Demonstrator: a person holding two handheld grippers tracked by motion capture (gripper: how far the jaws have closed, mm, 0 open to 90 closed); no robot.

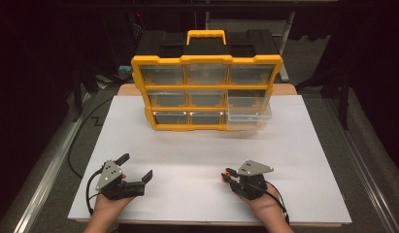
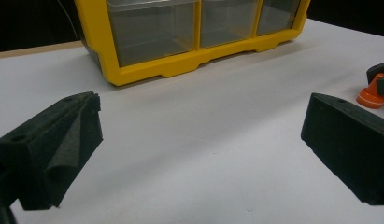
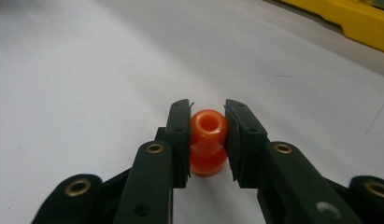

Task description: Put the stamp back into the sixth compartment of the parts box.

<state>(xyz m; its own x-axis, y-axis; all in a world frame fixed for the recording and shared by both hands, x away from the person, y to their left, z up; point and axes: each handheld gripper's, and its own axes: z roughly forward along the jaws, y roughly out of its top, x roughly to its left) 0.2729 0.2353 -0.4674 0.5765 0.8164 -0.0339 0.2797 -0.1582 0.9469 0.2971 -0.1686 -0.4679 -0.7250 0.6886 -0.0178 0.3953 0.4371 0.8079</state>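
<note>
One orange plastic fitting, lower centre of the right gripper view, clamped between the right tongs. Left tongs, lower left of the high view, spread wide, holding nothing. One yellow nine-drawer organizer, upper centre, on one white surface.

Light from overhead: white board bright and evenly lit, surroundings near black in the high view. High view soft, low detail, clear drawers of the organizer show dull reflections. Left gripper view: near jaws soft-edged, faint shadows under them, organizer sharper, board slightly blue-grey. Right gripper view: orange part in focus with a mild sheen on top, board beyond blurs toward the far edge, top-left corner bright, almost washed out.
</note>
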